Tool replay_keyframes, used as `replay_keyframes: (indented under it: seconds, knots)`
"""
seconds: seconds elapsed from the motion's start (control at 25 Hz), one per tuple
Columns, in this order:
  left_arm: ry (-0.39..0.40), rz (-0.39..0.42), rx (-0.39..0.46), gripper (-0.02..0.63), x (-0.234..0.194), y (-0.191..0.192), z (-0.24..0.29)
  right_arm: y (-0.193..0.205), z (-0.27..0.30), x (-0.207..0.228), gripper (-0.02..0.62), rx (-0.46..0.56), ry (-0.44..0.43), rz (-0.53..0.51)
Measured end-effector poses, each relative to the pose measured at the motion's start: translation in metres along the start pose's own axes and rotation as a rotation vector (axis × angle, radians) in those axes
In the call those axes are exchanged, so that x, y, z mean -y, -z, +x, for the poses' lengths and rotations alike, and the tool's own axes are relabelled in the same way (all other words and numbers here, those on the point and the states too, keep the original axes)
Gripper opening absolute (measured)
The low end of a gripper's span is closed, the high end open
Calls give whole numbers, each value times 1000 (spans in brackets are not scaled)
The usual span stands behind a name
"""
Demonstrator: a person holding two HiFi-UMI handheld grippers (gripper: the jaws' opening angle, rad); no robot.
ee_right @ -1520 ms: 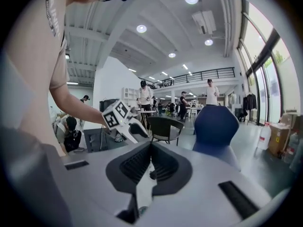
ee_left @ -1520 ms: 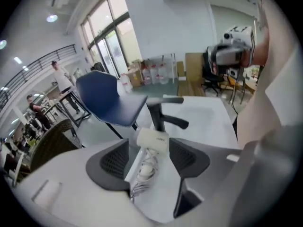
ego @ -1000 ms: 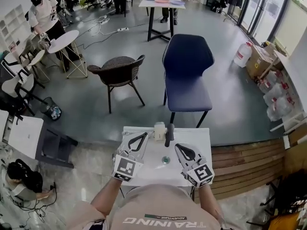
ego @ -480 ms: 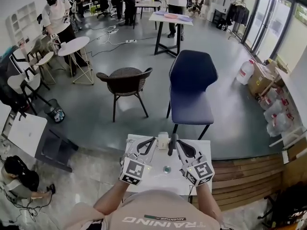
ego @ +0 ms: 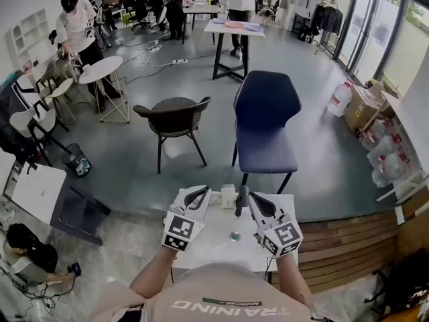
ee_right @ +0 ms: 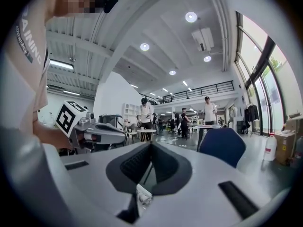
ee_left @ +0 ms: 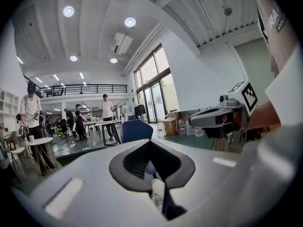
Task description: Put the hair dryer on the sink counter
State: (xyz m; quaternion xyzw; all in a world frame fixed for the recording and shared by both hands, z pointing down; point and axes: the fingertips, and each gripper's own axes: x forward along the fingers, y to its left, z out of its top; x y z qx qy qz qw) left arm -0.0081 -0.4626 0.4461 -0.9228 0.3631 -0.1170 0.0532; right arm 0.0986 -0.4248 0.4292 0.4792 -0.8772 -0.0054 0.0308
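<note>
both claws up over the small white sink desk (ego: 285, 203), nothing held. left claw (ego: 202, 190): jaws closed tip to tip and empty, only the pad-lined gap shows btwn them in the left gripper view. right claw (ego: 252, 196): same, jaws together and empty, pointing fwd and slightly inward. both are tilted up off the desk top, tips near the far edge, marker cubes back toward the person's torso. drain (ego: 234, 235) sits mid-desk, btwn the two claws. at the far edge, btwn the claw tips: a white container (ego: 228, 196) upright, and just right of it a dark stick-shaped item (ego: 240, 201), right beside the right claw's tip. can't tell if that's the hair dryer or a tap, too small; nothing else in view reads as a hair dryer. whether the right claw touches it: can't tell. beyond the desk, on the floor: blue chair (ego: 263, 113) straight ahead, dark woven chair (ego: 173, 109) left of it. water jugs (ego: 385, 143) along the right wall, ppl at tables in the far bg.
</note>
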Motion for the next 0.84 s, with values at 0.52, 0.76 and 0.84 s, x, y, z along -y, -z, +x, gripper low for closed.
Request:
replay_keyframes:
  seconds: [0.52,0.76,0.84]
  knots:
    - [53,28,-48,7,12,10,-4,11,2,-7,5,-19,-9,5]
    - [80,-12,-77,7,7,20,-3,16,-1,-4,5,-28,2,-8]
    - [90,-17,-90,8,7,26,-3,18,-4,-2,5,-31,11,-6]
